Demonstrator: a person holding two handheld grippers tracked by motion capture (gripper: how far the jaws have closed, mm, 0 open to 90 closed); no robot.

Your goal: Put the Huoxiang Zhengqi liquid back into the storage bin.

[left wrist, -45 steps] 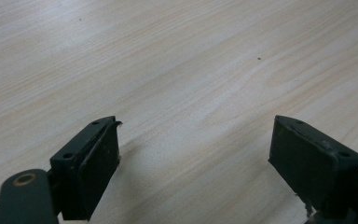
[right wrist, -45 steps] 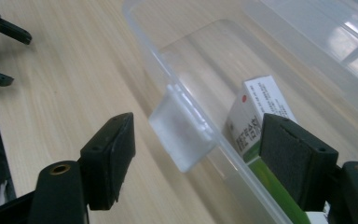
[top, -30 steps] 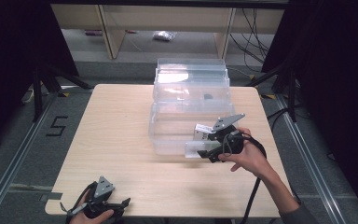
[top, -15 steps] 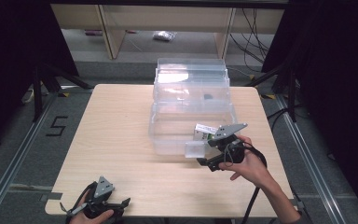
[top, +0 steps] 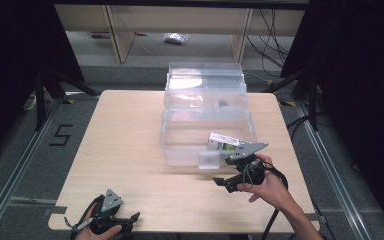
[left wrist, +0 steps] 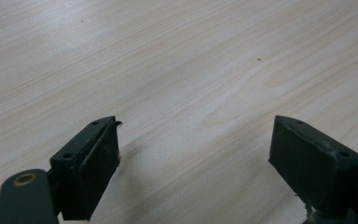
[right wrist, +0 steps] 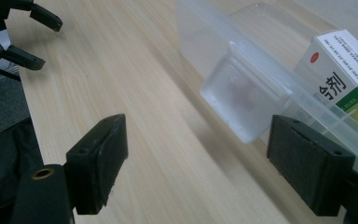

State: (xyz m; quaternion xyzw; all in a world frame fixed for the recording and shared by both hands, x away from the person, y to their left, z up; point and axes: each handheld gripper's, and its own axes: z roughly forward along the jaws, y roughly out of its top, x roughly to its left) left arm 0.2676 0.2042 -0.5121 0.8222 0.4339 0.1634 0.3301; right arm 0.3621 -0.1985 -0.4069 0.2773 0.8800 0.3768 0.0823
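Observation:
A clear plastic box (top: 180,145) stands at the middle of the table, its lid (top: 205,82) raised behind it. A white and green medicine carton (top: 224,142) leans inside against the front right wall, and it is also seen through the wall as the carton (right wrist: 340,77). The box's front latch (right wrist: 242,100) hangs down. My right gripper (top: 223,183) is held just in front of the box, pointing left, jaws wide apart and empty; the right gripper (right wrist: 196,135) sits beside the latch. My left gripper (top: 130,220) rests open at the table's front left, the left gripper (left wrist: 193,135) over bare wood.
A small dark item (top: 223,104) lies in the rear part of the box. The wooden table (top: 120,135) has free room to the left. Shelving (top: 130,30) and cables (top: 275,30) stand beyond the far edge. The left gripper (right wrist: 21,32) shows far off.
My right gripper has drawn back from the box front toward the table's near edge. The carton stays in the box. The left gripper has not moved.

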